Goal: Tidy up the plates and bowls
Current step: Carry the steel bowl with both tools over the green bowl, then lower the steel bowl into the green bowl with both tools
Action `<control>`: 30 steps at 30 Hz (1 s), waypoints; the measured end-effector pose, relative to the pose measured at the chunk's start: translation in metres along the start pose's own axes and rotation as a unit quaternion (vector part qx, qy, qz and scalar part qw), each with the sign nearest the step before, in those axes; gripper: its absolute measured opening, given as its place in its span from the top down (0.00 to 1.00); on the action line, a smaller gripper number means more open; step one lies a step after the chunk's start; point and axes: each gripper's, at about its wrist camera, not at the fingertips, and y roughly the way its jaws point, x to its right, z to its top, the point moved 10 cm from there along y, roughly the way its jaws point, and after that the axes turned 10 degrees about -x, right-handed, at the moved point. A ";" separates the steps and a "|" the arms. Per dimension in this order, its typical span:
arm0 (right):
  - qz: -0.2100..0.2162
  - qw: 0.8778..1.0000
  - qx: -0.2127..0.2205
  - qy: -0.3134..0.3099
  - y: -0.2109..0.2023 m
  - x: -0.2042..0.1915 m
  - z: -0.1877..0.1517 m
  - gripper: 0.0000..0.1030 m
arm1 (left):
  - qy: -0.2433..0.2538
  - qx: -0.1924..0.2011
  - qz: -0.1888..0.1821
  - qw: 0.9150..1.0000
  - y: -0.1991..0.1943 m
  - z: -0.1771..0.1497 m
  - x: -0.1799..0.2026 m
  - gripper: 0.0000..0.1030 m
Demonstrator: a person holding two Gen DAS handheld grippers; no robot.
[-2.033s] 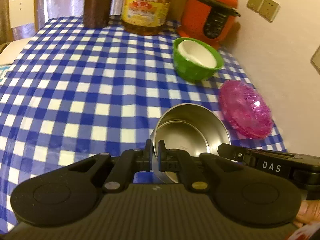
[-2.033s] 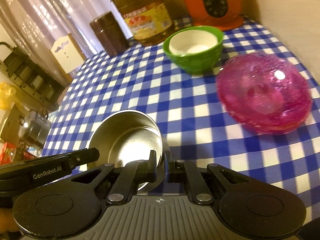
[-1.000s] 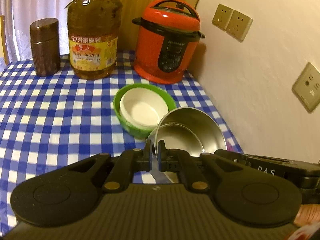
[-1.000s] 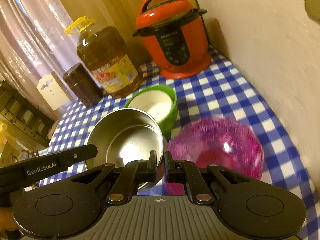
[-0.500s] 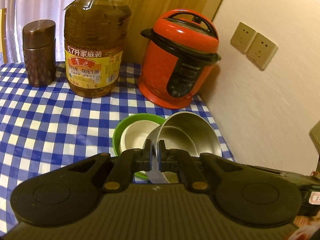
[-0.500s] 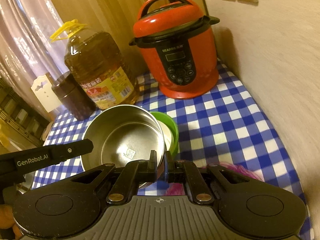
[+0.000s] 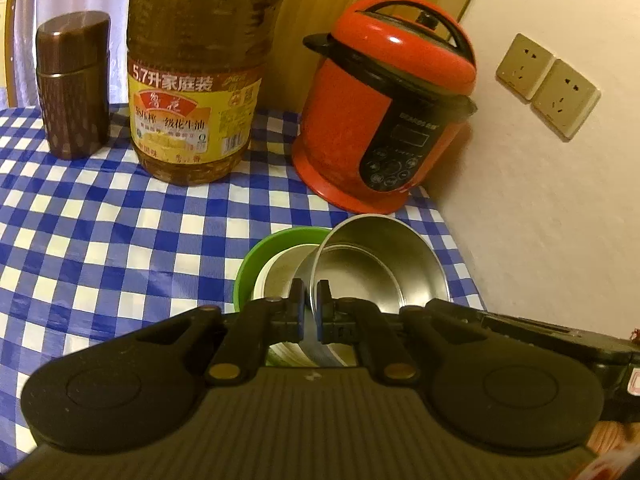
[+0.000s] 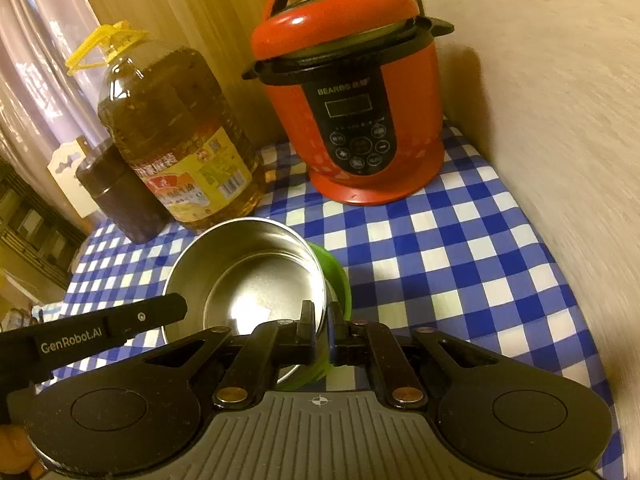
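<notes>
A steel bowl (image 7: 380,264) is held by both grippers at opposite sides of its rim, tilted, just above a green bowl (image 7: 276,244) that holds a white bowl (image 7: 280,272). My left gripper (image 7: 310,300) is shut on the steel bowl's left rim. My right gripper (image 8: 318,322) is shut on its right rim, where the steel bowl (image 8: 248,276) covers most of the green bowl (image 8: 336,276). The pink bowls are out of view.
A red pressure cooker (image 7: 384,128) stands at the back by the wall (image 7: 540,200). A large oil bottle (image 7: 192,80) and a brown canister (image 7: 72,84) stand to its left. The table has a blue checked cloth (image 7: 100,232).
Both grippers have carried the steel bowl from the near table toward the back, past the pink bowls, until it hangs over the green bowl.
</notes>
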 end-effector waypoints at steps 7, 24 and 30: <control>-0.009 1.000 -0.002 -0.005 0.012 0.000 0.007 0.95 | -0.004 -0.005 0.002 1.000 0.010 0.000 -0.005 0.96; -0.029 0.999 -0.018 -0.036 0.042 -0.005 0.007 0.96 | -0.004 -0.017 0.011 1.000 0.022 -0.003 -0.016 0.94; -0.036 0.998 -0.024 -0.042 0.048 -0.005 0.007 0.96 | -0.003 -0.022 0.013 1.000 0.026 -0.002 -0.017 0.94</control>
